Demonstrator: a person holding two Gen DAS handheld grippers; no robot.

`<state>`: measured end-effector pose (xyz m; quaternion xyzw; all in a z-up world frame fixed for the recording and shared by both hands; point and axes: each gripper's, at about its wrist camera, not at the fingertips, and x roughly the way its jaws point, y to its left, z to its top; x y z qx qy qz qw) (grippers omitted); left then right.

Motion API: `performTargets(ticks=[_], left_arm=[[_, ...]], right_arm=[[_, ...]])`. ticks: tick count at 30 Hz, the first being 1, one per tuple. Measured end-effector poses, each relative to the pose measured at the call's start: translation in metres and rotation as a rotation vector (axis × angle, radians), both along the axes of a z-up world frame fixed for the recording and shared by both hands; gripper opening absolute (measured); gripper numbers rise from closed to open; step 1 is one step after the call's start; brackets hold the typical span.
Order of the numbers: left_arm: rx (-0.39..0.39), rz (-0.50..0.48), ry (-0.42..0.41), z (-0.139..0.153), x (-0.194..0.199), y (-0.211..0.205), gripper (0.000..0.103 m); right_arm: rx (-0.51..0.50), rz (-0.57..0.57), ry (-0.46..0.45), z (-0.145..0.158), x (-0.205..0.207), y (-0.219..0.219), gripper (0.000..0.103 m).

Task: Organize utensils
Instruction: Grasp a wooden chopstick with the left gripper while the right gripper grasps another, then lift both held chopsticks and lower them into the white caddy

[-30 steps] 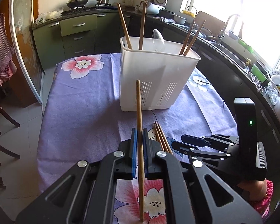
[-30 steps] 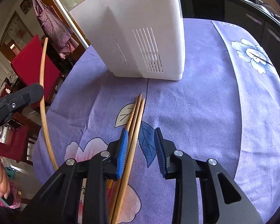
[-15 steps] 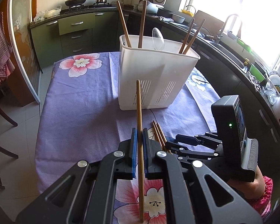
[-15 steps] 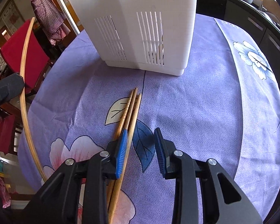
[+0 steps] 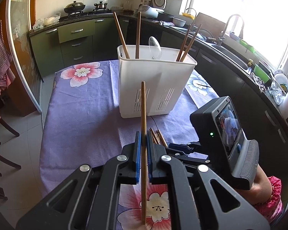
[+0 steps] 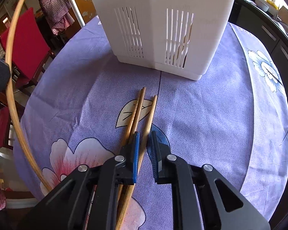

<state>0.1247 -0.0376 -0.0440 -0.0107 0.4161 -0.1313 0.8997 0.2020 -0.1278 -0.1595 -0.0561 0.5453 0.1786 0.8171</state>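
My left gripper (image 5: pixel 142 134) is shut on a wooden chopstick (image 5: pixel 143 115) and holds it upright above the purple floral tablecloth (image 5: pixel 82 115), in front of the white slotted utensil holder (image 5: pixel 153 88). The holder has several chopsticks and a spoon (image 5: pixel 154 46) in it. My right gripper (image 6: pixel 144 134) is low over the cloth, its jaws narrowed around one of three loose chopsticks (image 6: pixel 149 118). The other two (image 6: pixel 136 107) lie just left of its left finger. The held chopstick shows as a curved stick (image 6: pixel 11 76) in the right wrist view.
The holder (image 6: pixel 163 28) stands close ahead of the right gripper. Kitchen counters, a sink (image 5: pixel 230 51) and a stove surround the table. A red chair (image 6: pixel 28 44) stands at the table's left side. The right gripper's body (image 5: pixel 224 134) sits right of the left gripper.
My right gripper has moved forward and right over the loose chopsticks, and its jaws have narrowed around the rightmost one. My left gripper has stayed shut on its chopstick.
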Motion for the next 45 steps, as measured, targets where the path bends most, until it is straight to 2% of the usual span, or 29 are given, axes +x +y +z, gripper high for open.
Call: performTargets(ticks=[6,11,14,19,25,36,45], left_arm=[[-0.003,-0.007,-0.015,0.007,-0.007,0.003,0.006],[-0.008,-0.005,-0.018,0.009,-0.009,0.007,0.006],[-0.01,-0.004,-0.02,0.01,-0.009,0.009,0.006],[-0.016,-0.005,-0.043,0.019,-0.014,0.011,0.006],[-0.004,-0.006,-0.078,0.029,-0.024,0.014,0.006],[0.014,-0.005,-0.107,0.039,-0.041,0.013,0.006],[0.015,-0.009,-0.143,0.053,-0.051,0.013,0.006]], right_arm=[[-0.044,0.012,-0.011,-0.003,0.001,0.009,0.01],[0.021,-0.023,-0.023,0.003,0.001,-0.005,0.007],[0.065,-0.042,-0.05,0.019,-0.006,-0.026,0.007],[0.147,-0.076,-0.15,0.062,-0.023,-0.054,0.007],[0.194,-0.086,-0.266,0.1,-0.058,-0.073,0.007],[0.248,-0.101,-0.385,0.138,-0.108,-0.097,0.007],[0.264,-0.114,-0.421,0.151,-0.117,-0.107,0.007]])
